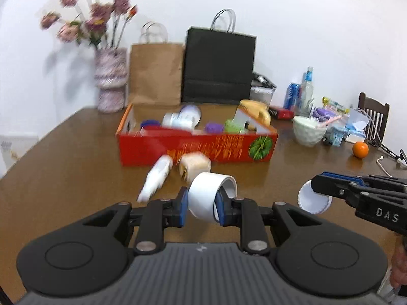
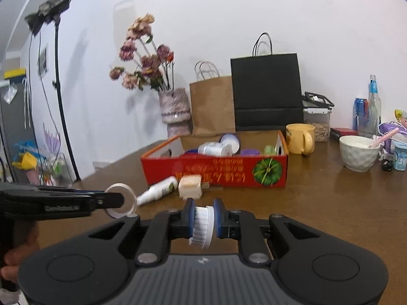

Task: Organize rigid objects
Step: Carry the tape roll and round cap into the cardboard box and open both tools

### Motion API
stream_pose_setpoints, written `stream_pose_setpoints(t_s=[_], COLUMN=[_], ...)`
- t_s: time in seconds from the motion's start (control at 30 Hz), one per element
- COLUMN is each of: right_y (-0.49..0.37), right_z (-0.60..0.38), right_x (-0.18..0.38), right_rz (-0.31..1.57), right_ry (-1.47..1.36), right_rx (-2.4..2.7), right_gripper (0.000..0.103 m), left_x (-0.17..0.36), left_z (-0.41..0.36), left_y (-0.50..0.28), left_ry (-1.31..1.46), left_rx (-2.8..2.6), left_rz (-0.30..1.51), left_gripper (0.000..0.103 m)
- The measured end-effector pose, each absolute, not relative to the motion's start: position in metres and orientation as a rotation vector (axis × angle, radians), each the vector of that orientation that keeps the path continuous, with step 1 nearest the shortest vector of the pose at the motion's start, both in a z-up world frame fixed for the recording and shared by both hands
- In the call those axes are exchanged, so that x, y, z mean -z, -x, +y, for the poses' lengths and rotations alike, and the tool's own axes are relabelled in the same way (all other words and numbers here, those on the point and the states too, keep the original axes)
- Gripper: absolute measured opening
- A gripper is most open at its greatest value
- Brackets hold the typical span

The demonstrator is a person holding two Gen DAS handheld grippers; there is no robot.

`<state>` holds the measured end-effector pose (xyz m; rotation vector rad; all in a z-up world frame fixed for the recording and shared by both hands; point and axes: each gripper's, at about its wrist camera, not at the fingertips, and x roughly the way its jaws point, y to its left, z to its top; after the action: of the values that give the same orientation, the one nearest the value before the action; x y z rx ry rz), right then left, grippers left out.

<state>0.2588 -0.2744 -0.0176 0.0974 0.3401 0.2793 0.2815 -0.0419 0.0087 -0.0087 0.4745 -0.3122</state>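
1. Left tool (image 1: 201,204) clamps a white tape roll (image 1: 209,193) by its wall, lifted above the desk (image 1: 63,178).
2. White tube (image 1: 156,178) and beige block (image 1: 194,167) lie on the desk, just before the red box (image 1: 195,150).
3. Red box holds bottles and lids, heaped.
4. Right tool (image 2: 204,222) pinches a white ridged lid (image 2: 202,226) edgewise, clear of the desk.
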Motion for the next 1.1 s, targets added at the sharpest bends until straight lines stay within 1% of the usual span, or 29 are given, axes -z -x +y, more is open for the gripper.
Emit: stream_pose_setpoints(t_s=[0.17,0.3,0.43,0.53,0.6,0.67,0.73,0.77,0.8,0.83,0.87,0.9,1.03,1.07,1.1], right_y=[-0.314,-0.371,-0.445,-0.501,-0.524,-0.534,-0.535,-0.533,-0.531,-0.528,-0.527,-0.525,-0.5,-0.491,-0.479], right_z=[-0.295,-0.31,-0.331,-0.343,-0.344,-0.338,-0.331,-0.328,-0.325,-0.324,-0.323,-0.323,-0.327,-0.327,-0.327], right_x=[-0.004,-0.023,-0.027,-0.011,0.004,0.016,0.023,0.025,0.025,0.026,0.025,0.023,0.0,-0.007,-0.012], right_rz=[0.303,0.271,0.309,0.419,0.484,0.52,0.521,0.513,0.493,0.478,0.469,0.462,0.415,0.401,0.383], right_ry=[-0.12,-0.16,-0.288,-0.412,-0.453,-0.419,-0.369,-0.34,-0.316,-0.292,-0.273,-0.258,-0.242,-0.236,-0.224], right_rx=[-0.284,-0.294,-0.301,-0.291,-0.27,-0.241,-0.211,-0.192,-0.183,-0.177,-0.169,-0.158,-0.158,-0.162,-0.168], right_gripper=[0.015,0.015,0.015,0.015,0.015,0.015,0.018,0.018,0.019,0.024,0.033,0.036,0.036,0.036,0.039], left_x=[-0.041,-0.054,-0.044,-0.023,-0.006,0.006,0.013,0.014,0.014,0.013,0.012,0.009,-0.014,-0.022,-0.029], left_z=[-0.056,-0.076,-0.103,-0.118,-0.125,-0.134,-0.138,-0.14,-0.14,-0.139,-0.138,-0.135,-0.115,-0.108,-0.102], left_y=[-0.337,-0.405,-0.471,-0.509,-0.527,-0.536,-0.535,-0.532,-0.53,-0.528,-0.526,-0.524,-0.506,-0.496,-0.486], left_ry=[0.037,0.037,0.045,0.052,0.06,0.043,0.025,0.014,0.01,0.008,0.003,-0.001,0.005,0.004,0.0], left_rx=[0.363,0.366,0.362,0.343,0.325,0.332,0.339,0.358,0.37,0.378,0.382,0.376,0.348,0.342,0.334], left_rz=[0.412,0.452,0.548,0.626,0.676,0.694,0.686,0.678,0.673,0.668,0.664,0.659,0.612,0.587,0.56], left_gripper=[0.023,0.023,0.023,0.023,0.023,0.024,0.034,0.043,0.046,0.046,0.046,0.046,0.047,0.049,0.052])
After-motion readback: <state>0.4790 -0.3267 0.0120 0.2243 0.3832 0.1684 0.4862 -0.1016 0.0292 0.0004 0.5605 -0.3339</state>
